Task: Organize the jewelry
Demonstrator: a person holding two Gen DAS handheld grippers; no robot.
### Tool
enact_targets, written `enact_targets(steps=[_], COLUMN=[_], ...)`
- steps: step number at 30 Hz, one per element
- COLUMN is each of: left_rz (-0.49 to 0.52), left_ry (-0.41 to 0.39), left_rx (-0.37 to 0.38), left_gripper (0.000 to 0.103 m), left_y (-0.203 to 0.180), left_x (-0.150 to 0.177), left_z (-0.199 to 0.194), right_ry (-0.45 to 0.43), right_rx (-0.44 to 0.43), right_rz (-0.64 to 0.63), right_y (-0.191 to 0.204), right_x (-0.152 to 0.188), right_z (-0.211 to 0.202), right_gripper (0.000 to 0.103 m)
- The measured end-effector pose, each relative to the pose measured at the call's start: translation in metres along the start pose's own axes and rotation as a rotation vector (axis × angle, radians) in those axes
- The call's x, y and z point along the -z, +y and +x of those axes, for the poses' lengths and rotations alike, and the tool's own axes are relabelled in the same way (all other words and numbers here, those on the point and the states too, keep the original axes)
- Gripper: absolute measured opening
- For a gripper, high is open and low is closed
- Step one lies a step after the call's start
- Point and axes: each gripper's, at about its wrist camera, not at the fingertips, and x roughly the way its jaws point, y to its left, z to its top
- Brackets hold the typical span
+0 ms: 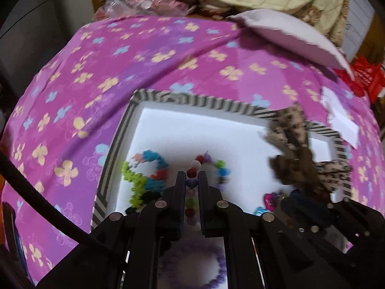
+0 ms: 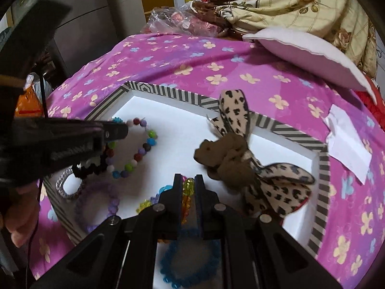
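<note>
A white tray with a black-and-white striped rim [image 1: 192, 101] [image 2: 182, 94] lies on a pink flowered bedsheet. My left gripper [image 1: 192, 175] is shut on a bracelet of multicoloured round beads [image 1: 191, 183], which hangs into the tray. In the right wrist view that same left gripper [image 2: 120, 130] comes in from the left, with the bead loop [image 2: 142, 149] below its tip. My right gripper [image 2: 189, 179] is shut on a yellow-orange faceted bead bracelet [image 2: 188, 187] above the tray's near side.
The tray also holds a leopard-print and brown scrunchie [image 2: 240, 159] [image 1: 293, 149], a green, blue and red flower bracelet [image 1: 142, 175], a purple bracelet [image 2: 96, 200], a blue bracelet [image 2: 190, 260], a silver band [image 2: 67, 183] and a black scrunchie [image 2: 89, 166]. A pillow [image 2: 300, 53] and a paper slip [image 2: 346, 142] lie on the sheet.
</note>
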Motion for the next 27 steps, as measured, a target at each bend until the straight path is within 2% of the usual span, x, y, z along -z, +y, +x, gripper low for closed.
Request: enact_targets(steps=[4, 8, 10, 12, 14, 19, 27], left_rz=[-0.005, 0.000, 0.007, 0.004, 0.005, 0.004, 0.015], left_ry=[0.001, -0.018, -0.024, -0.030, -0.040, -0.072, -0.191], left_rx=[-0.038, -0.050, -0.058, -0.053, -0.064, -0.078, -0.100], left_gripper=[0.012, 0.012, 0.014, 0.021, 0.021, 0.021, 0.021], left_y=[0.007, 0.010, 0.010, 0.010, 0.011, 0.012, 0.013], left_x=[0.004, 0.009, 0.011, 0.016, 0.020, 0.035, 0.072], left_z=[0.004, -0.001, -0.005, -0.011, -0.018, -0.037, -0.088], right_ry=[-0.003, -0.032, -0.046, -0.070, -0.087, -0.131, -0.194], right_rx=[0.001, -0.007, -0.003, -0.011, 0.002, 0.032, 0.072], right_rz=[0.020, 0.062, 0.066, 0.066, 0.065, 0.075, 0.102], right_y=[-0.001, -0.007, -0.006, -0.003, 0.000, 0.007, 0.018], right_x=[-0.003, 0.003, 0.007, 0.013, 0.017, 0.033, 0.058], right_z=[0.004, -0.014, -0.026, -0.039, -0.049, -0.075, -0.112], right_gripper=[0.010, 0.025, 0.029, 0.034, 0.043, 0.049, 0.059])
